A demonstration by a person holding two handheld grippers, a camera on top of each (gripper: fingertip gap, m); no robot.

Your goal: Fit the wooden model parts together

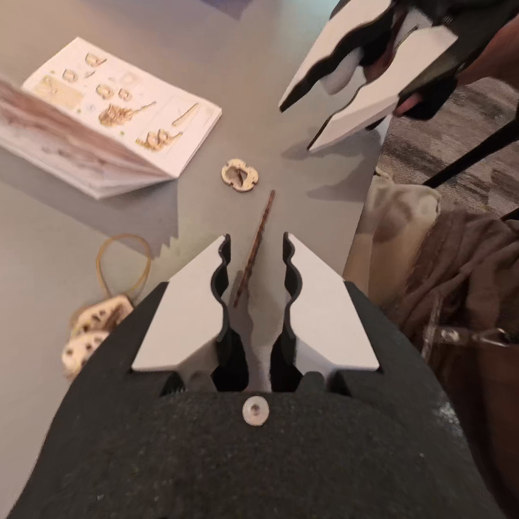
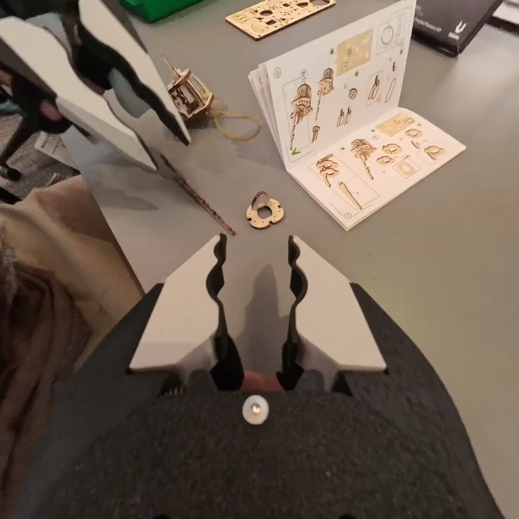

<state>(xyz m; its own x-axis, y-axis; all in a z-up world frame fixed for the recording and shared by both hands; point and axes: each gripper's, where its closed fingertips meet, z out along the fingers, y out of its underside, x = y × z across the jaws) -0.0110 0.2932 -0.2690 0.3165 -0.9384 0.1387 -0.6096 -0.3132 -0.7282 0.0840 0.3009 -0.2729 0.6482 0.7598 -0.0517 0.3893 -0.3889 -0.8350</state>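
A small round wooden plate [image 1: 239, 174] with a cut-out lies on the grey table; in the right wrist view [image 2: 265, 215] an upright tab stands on it. A thin dark wooden stick [image 1: 255, 247] lies beside it, also in the right wrist view [image 2: 196, 195]. A part-built wooden model [image 2: 189, 94] with a rubber band [image 2: 238, 123] lies farther back, and at lower left in the left wrist view [image 1: 95, 323]. My left gripper [image 1: 256, 238] is open above the stick's near end. My right gripper [image 2: 257, 238] is open and empty, just short of the plate.
An open instruction booklet [image 2: 351, 134] lies right of the plate; it also shows in the left wrist view [image 1: 118, 112]. A punched wooden sheet [image 2: 280, 16], a green box [image 2: 157, 8] and a black box [image 2: 455, 25] sit at the back. The table edge [image 1: 365, 196] runs close by, with cloth beyond. It is some 6 cm from my right tips to the small round wooden plate [image 1: 239, 174]. It is also in sight in the right wrist view [image 2: 263, 210].
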